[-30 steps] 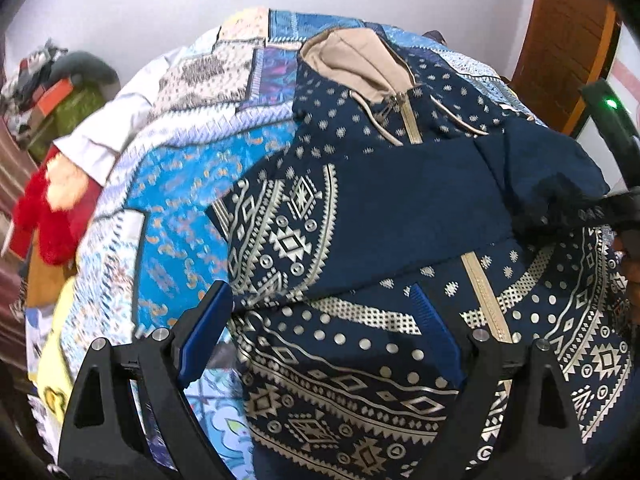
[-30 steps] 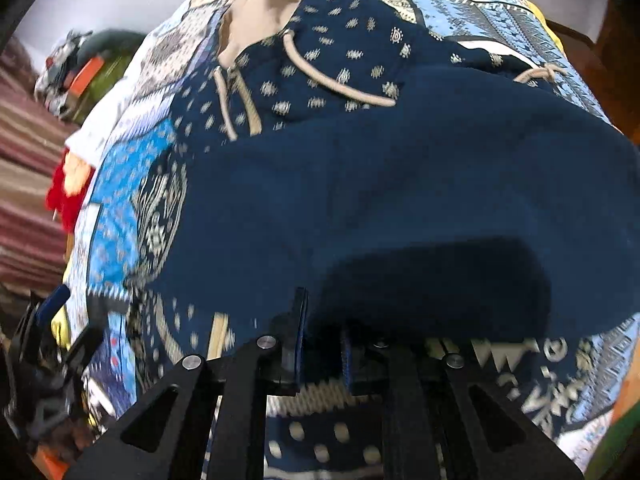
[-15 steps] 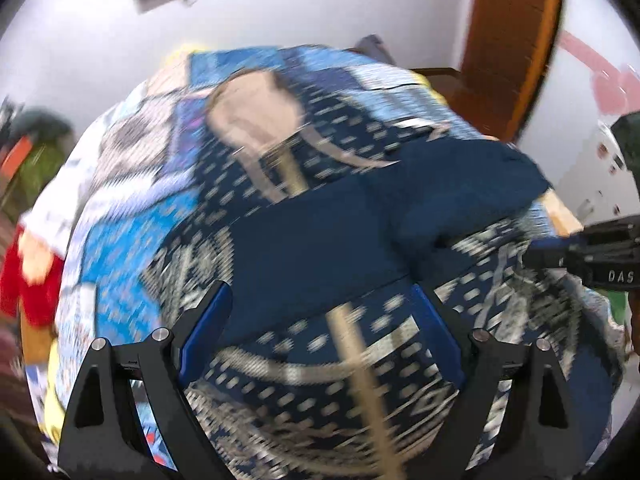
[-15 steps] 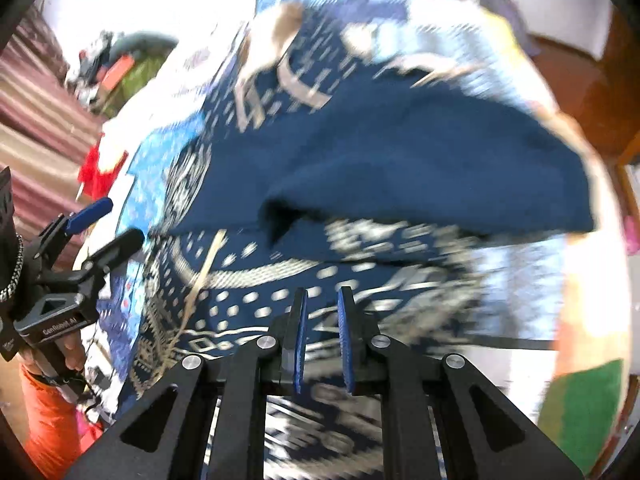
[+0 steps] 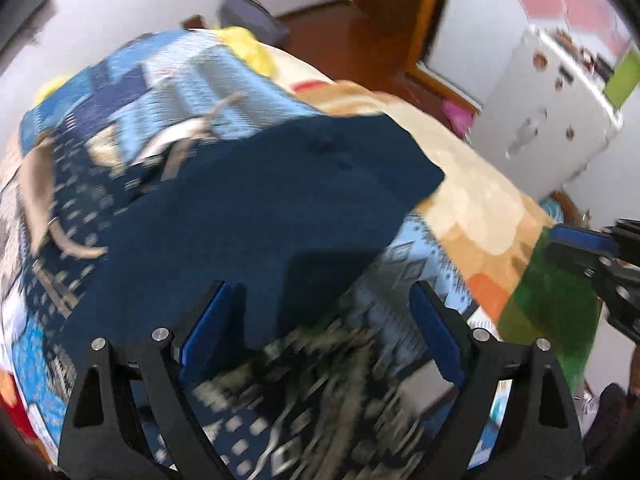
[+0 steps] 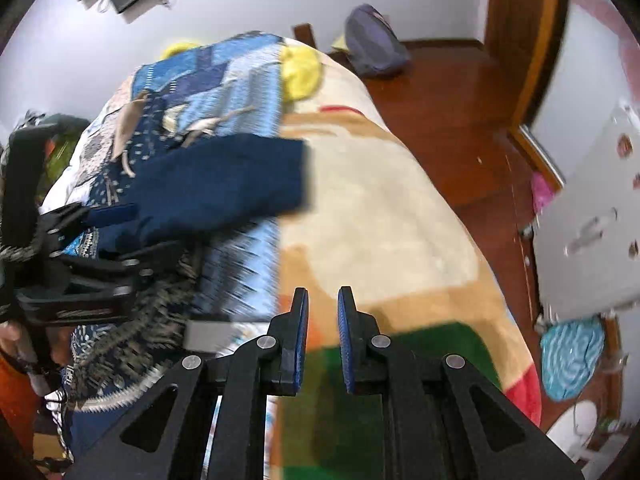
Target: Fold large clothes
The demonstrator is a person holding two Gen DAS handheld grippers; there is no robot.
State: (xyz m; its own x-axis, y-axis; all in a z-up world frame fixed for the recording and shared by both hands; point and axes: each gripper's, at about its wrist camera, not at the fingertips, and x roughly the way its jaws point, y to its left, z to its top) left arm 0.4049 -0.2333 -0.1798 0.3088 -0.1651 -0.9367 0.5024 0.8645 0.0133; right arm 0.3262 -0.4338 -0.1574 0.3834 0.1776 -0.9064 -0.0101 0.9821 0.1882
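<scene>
A navy hoodie with white patterns and a tan hood lining lies on the bed, blurred by motion. Its plain navy sleeve (image 5: 260, 208) is folded across the body. My left gripper (image 5: 318, 286) hangs open just above the hoodie's lower right part, with cloth below the wide jaws and nothing pinched. In the right wrist view the hoodie (image 6: 224, 184) sits at the left, with the left gripper (image 6: 136, 230) over it. My right gripper (image 6: 322, 292) is shut and empty, above the beige blanket to the right of the hoodie. It also shows at the edge of the left wrist view, right gripper (image 5: 580, 240).
A blue patchwork quilt (image 5: 180, 80) and a beige, orange and green blanket (image 6: 380, 220) cover the bed. Right of the bed are a wooden floor, a white cabinet (image 5: 540, 120), a grey bag (image 6: 376, 44) and a teal bundle (image 6: 572, 356). A yellow cloth (image 6: 300, 68) lies at the bed's far end.
Both grippers have swung to the right across the bed. The right gripper has let go of the navy sleeve, which now lies across the hoodie's body. The left gripper stays open.
</scene>
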